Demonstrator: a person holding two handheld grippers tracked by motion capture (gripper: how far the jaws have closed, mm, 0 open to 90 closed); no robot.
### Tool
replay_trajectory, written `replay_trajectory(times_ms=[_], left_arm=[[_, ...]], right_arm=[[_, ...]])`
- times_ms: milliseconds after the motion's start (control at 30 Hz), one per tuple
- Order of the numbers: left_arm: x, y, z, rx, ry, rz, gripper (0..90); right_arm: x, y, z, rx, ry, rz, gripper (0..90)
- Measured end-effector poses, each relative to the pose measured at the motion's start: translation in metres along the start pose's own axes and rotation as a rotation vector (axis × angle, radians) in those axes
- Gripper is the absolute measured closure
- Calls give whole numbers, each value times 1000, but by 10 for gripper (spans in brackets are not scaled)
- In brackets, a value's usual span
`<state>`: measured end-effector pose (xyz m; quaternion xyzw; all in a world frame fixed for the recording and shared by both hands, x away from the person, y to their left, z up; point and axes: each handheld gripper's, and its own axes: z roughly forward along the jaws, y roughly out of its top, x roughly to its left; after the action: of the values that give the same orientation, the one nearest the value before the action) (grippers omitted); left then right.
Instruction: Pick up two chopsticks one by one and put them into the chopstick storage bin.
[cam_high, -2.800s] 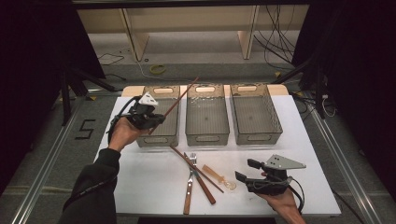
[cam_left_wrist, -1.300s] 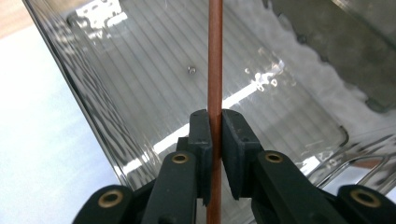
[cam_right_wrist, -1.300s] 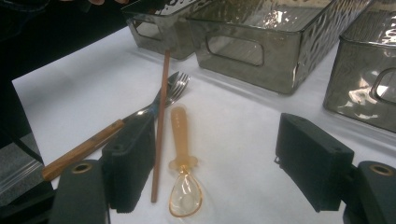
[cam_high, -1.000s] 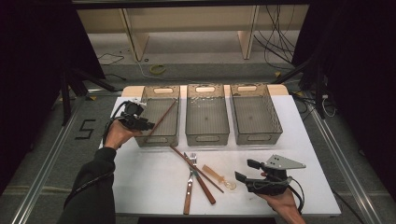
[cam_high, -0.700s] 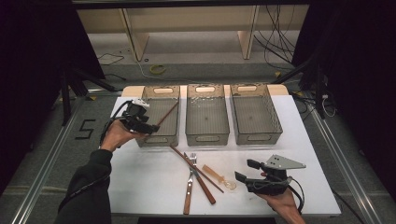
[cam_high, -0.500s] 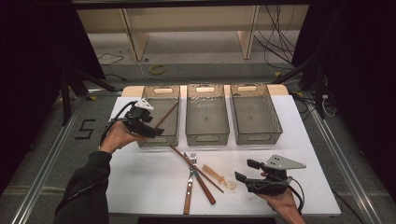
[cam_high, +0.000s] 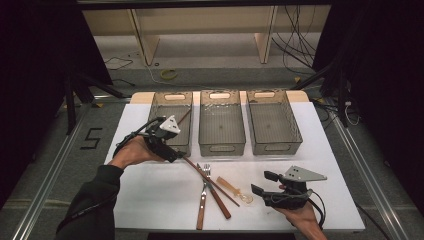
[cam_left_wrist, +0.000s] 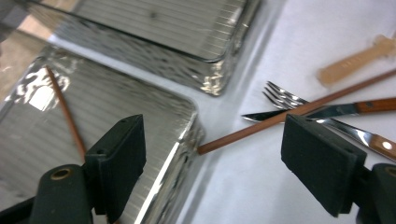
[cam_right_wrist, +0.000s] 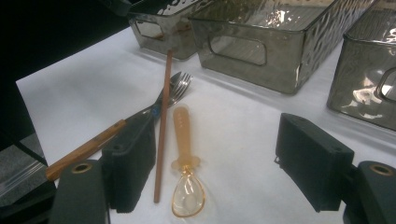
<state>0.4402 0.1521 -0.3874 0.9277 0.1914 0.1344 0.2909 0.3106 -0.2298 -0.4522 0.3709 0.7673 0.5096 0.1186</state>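
My left gripper (cam_high: 172, 150) hovers at the front right corner of the left bin (cam_high: 156, 107). Its jaws have just been opening and stand open with nothing between them (cam_left_wrist: 219, 168). One brown chopstick (cam_left_wrist: 65, 112) lies inside that bin (cam_left_wrist: 187, 135). A second chopstick (cam_high: 210, 180) lies on the white table just ahead of the jaws (cam_left_wrist: 289, 114). It crosses a wooden-handled fork (cam_high: 202, 205) and knife (cam_high: 220, 200). An amber spoon (cam_high: 235, 189) lies beside them. My right gripper (cam_high: 262, 183) rests open at the front right, its jaws (cam_right_wrist: 222, 163) pointing at the spoon (cam_right_wrist: 187, 186).
Three clear grey bins stand in a row at the back; the middle bin (cam_high: 221, 145) and right bin (cam_high: 274, 145) hold nothing. The table's front edge (cam_high: 240, 231) runs just behind the right hand. Cables and wooden shelf legs lie on the floor beyond.
The left gripper lowered the chopstick into the left bin, let it go and opened. It then drew back and right to the bin's front corner. The right gripper stayed still.
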Motion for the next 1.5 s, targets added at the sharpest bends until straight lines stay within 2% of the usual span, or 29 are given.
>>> replay_trajectory(times_ms=[33, 367, 533, 733, 1000, 1133, 1167, 1267, 1500], left_arm=[[-2, 1, 1, -1, -4, 1, 210], [-22, 11, 15, 34, -55, 104, 197], [-26, 10, 23, 63, -60, 129, 201], [-30, 10, 32, 72, -79, 150, 222], [-35, 12, 46, 131, -100, 224, 270], [-35, 11, 53, 149, -107, 227, 296], [-35, 11, 54, 161, -110, 241, 305], [-36, 10, 59, 161, -118, 233, 319], [-35, 8, 71, 202, -123, 263, 348]], right_arm=[[0, 0, 0, 2, 0, 1, 297], [0, 0, 0, 1, 1, 0, 297], [0, 0, 0, 3, 2, -1, 297], [0, 0, 0, 5, 2, 0, 297], [1, 0, 0, 5, 5, -2, 297], [1, 0, 1, 7, 6, -2, 297], [1, 0, 1, 7, 7, -2, 297], [0, -1, 1, 12, 7, -4, 297], [0, -1, 1, 11, 7, -6, 297]])
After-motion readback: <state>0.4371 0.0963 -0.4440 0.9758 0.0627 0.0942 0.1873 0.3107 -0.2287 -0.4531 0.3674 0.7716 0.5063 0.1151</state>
